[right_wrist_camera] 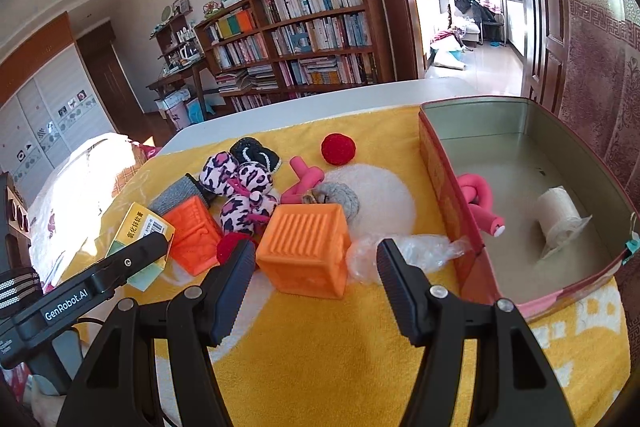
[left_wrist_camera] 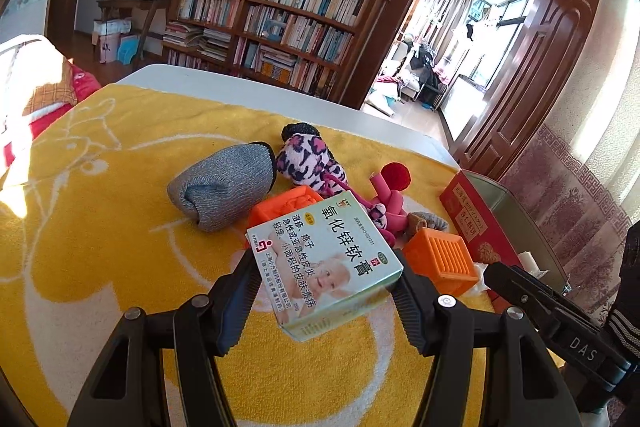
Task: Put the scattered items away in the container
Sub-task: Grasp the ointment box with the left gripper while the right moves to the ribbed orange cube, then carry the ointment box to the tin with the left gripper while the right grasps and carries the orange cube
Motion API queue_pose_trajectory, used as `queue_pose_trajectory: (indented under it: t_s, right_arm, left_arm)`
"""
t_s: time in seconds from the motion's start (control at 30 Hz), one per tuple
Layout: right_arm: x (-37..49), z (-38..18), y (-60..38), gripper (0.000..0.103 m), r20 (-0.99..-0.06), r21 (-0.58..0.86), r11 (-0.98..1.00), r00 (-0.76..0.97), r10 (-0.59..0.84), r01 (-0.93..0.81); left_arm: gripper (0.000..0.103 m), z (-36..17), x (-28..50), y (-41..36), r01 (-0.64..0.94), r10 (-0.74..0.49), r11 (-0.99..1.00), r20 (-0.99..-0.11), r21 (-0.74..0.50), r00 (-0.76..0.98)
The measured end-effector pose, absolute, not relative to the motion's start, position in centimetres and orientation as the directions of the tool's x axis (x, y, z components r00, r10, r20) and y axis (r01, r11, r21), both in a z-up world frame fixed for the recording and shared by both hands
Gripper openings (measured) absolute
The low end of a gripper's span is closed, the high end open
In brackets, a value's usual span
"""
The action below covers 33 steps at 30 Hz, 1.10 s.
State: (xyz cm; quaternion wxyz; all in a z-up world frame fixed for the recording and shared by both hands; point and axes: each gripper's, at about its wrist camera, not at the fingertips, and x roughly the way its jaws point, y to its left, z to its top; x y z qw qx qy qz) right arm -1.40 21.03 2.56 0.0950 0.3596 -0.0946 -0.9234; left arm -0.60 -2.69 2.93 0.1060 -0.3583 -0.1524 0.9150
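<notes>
Between the left tool's (left_wrist_camera: 326, 277) fingers sits the ointment box (left_wrist_camera: 324, 263) (seemingly gripped); right tool (right_wrist_camera: 316, 269) gapes empty.

The left gripper (left_wrist_camera: 325, 281) clamps a pale green medicine box (left_wrist_camera: 324, 263) between its two black fingers, holding it tilted above a yellow towel (left_wrist_camera: 100, 227). Just beyond the box lies an orange cube (left_wrist_camera: 286, 209), with a rolled grey sock (left_wrist_camera: 222, 185) ahead to the left. Ahead sits a pink leopard-print plush toy (left_wrist_camera: 308, 159). To the right are another orange cube (left_wrist_camera: 442, 261) and a red tin (left_wrist_camera: 476, 223). The right gripper's black finger (left_wrist_camera: 532, 291) reaches in from the right.
</notes>
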Motion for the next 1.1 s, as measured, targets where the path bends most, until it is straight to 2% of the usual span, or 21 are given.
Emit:
queue_pose_trajectory:
  t_s: [0.17, 0.47, 0.53, 0.63, 1.1]
  right_arm:
    - [-3.2, 1.5, 19.0, 0.067, -0.687, 0.237, -0.964, -0.68, -0.256, 0.123]
    - [-5.2, -0.2, 17.4, 0.067, -0.73, 0.132, -0.988, -0.666, -0.153, 0.082]
    - [-5.1, -0.3, 17.3, 0.061, -0.727, 0.108, -0.991, -0.675, -0.129, 0.074]
    - [-4.8, -0.3, 17.2, 0.059, -0.717, 0.097, -0.992, -0.686, -0.125, 0.079]
    - [-3.6, 1.3, 18.2, 0.059, -0.653, 0.215, -0.971, -0.724, -0.225, 0.108]
  left_arm:
    - [0.065, 3.2, -0.4, -3.6, -0.067, 0.299, -0.926, -0.609, -0.373, -0.735]
    - [0.065, 3.1, -0.3, -4.2, -0.055, 0.304, -0.917, -0.604, -0.395, -0.736]
    - [0.065, 3.0, -0.4, -4.1, -0.058, 0.308, -0.917, -0.607, -0.395, -0.733]
    - [0.065, 3.1, -0.3, -4.1, -0.062, 0.308, -0.919, -0.608, -0.39, -0.732]
    - [0.065, 2.5, -0.6, -3.6, -0.055, 0.289, -0.929, -0.626, -0.366, -0.724]
